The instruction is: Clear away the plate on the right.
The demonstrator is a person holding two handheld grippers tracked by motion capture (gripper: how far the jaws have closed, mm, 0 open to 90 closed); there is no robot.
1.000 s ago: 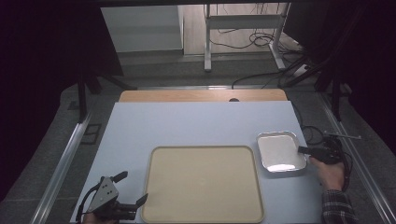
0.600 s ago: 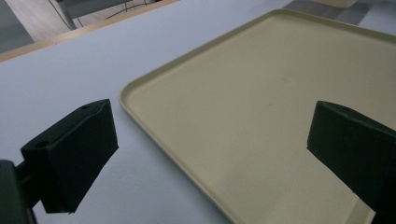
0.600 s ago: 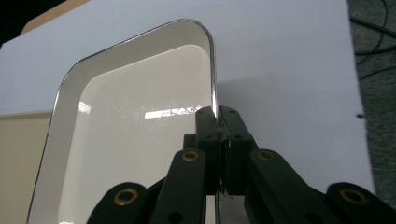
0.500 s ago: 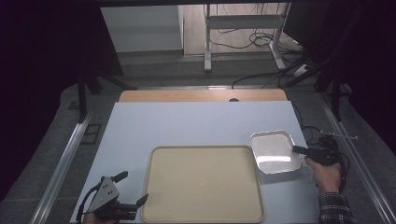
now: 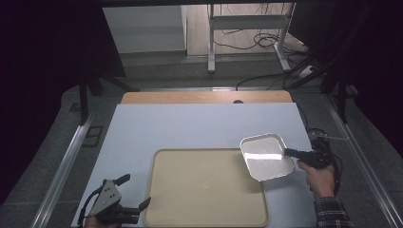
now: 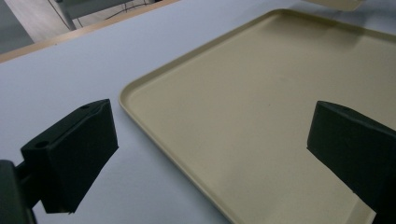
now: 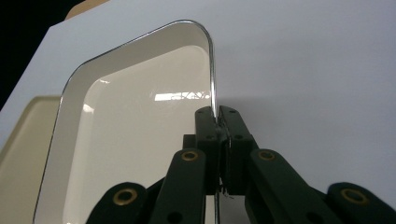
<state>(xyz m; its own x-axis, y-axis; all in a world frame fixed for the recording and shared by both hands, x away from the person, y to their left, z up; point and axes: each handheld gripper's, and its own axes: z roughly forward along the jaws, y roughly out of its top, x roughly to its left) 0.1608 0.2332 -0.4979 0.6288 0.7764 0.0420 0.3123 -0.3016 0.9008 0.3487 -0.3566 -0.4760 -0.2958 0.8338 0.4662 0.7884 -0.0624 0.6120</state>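
Observation:
A shiny white enamel dish (image 5: 266,156) with a dark rim hangs just above the right edge of the beige tray (image 5: 204,187). My right gripper (image 5: 291,152) is shut on the dish's right rim. In the right gripper view both jaws pinch the rim of the dish (image 7: 135,130) at the gripper's tips (image 7: 218,116). My left gripper (image 5: 135,194) stands open at the table's near left corner, beside the tray's left edge. In the left gripper view its jaws are wide apart over the tray (image 6: 261,116), and nothing is between them.
The light blue table top (image 5: 199,126) runs back to a wooden strip (image 5: 204,97). Metal rails (image 5: 62,166) flank the table on both sides. Cables and a stand's legs lie on the floor beyond. A plaid sleeve (image 5: 332,213) comes in at the bottom right.
My right gripper has carried the dish leftward and toward the tray, so it now overlaps the tray's right edge. The left gripper has stayed put.

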